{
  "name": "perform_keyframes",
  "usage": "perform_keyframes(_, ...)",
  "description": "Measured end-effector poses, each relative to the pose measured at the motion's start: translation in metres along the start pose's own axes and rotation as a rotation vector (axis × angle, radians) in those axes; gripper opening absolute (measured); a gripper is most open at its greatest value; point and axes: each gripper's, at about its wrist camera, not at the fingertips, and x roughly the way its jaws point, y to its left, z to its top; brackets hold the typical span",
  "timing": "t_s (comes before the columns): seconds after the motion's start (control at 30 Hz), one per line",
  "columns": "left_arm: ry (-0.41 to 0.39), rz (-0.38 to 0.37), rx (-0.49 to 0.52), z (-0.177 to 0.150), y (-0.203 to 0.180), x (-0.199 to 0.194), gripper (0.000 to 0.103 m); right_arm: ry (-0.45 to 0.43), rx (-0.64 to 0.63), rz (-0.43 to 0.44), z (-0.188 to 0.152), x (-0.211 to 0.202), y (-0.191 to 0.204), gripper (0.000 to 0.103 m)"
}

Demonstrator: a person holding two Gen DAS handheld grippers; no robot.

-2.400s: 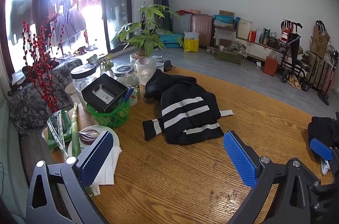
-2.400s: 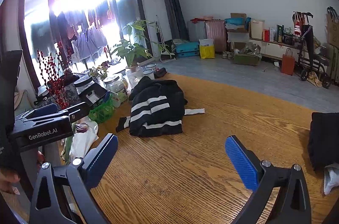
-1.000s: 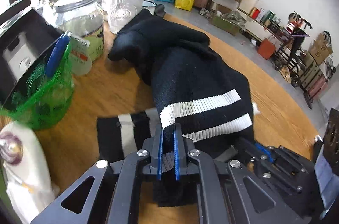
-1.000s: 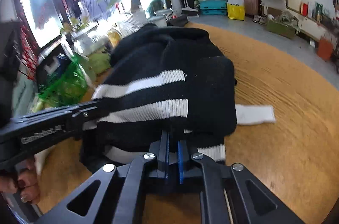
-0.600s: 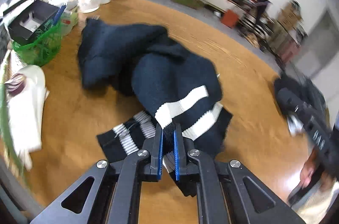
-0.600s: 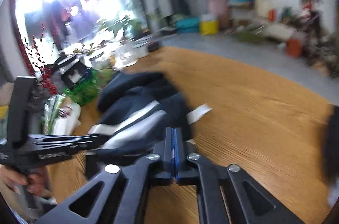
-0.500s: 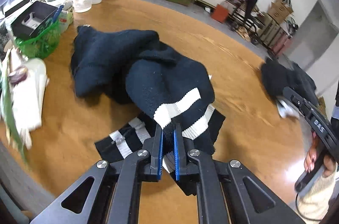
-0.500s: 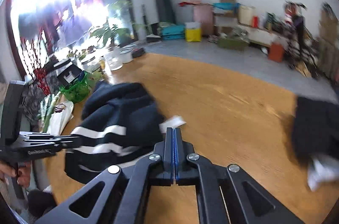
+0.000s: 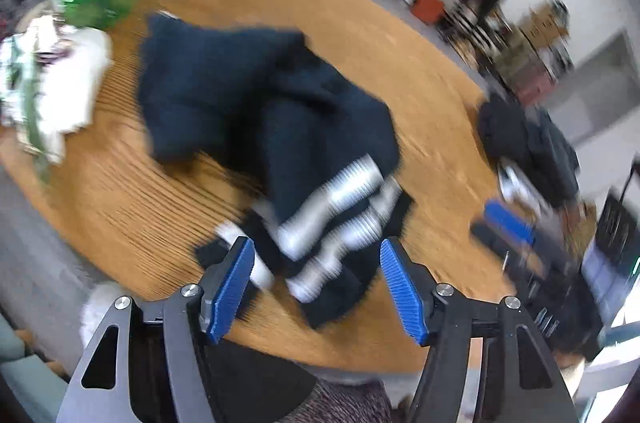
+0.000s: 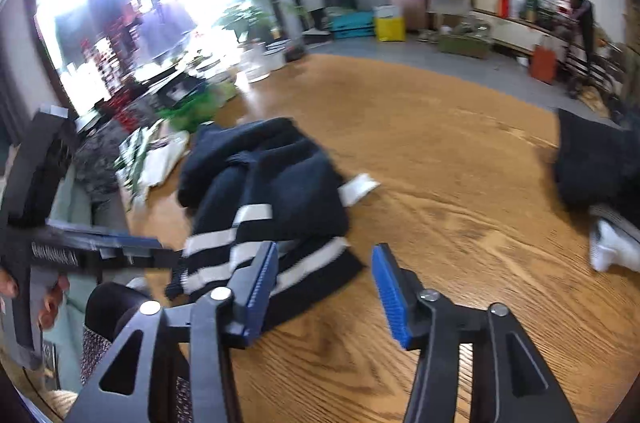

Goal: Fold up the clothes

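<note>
Left gripper (image 9: 316,289) jaws spread wide, nothing between the blue pads; it hangs above the near edge of the wooden table (image 9: 360,35), just over the striped end of the black sweater (image 9: 280,127). Right gripper (image 10: 324,293) likewise wide apart and holding nothing, poised over the table just right of the same striped hem. Sweater (image 10: 264,191) lies bunched in a heap near the table's front-left, dark body rumpled toward the far side, white-striped cuffs or hem (image 9: 340,211) nearest the tools; a small white tag or scrap (image 10: 356,189) pokes out at its right side. Not flat, not squared, so by my reading not a finished fold. A second dark garment pile (image 10: 596,159) sits well apart at the table's right edge. Left view is motion-blurred, detail poor. Judgement: step in hand is laying this sweater out at the near edge, both tools free of it. Next move would call for fresh grips on hem corners or shoulders, spreading the cloth flat before any fold.
</note>
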Motion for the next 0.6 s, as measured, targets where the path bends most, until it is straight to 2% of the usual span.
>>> perform_keyframes(0.1,-0.024,0.044,-0.093,0.032,0.015,0.007,0.068,0.031,-0.027,0.048,0.0,0.024,0.013,0.057)
perform_keyframes(0.17,0.001,0.029,-0.15,0.053,0.022,0.026,0.068,0.059,-0.029,0.077,0.0,0.043,0.017,0.058)
perform_keyframes(0.33,0.087,-0.103,-0.268,0.086,0.026,0.079,0.068,0.12,-0.021,0.13,0.0,0.082,0.022,0.058)
perform_keyframes(0.4,0.094,-0.125,-0.315,0.093,0.028,0.09,0.068,0.139,-0.022,0.157,-0.002,0.09,0.023,0.056)
perform_keyframes(0.53,0.079,-0.133,-0.385,0.105,0.034,0.093,0.068,0.173,-0.025,0.208,-0.004,0.103,0.027,0.031)
perform_keyframes(0.57,0.074,-0.133,-0.393,0.107,0.034,0.093,0.065,0.166,-0.028,0.203,-0.005,0.103,0.027,0.029)
perform_keyframes(0.6,0.07,-0.131,-0.392,0.109,0.033,0.092,0.055,0.16,-0.029,0.2,-0.006,0.102,0.028,0.025)
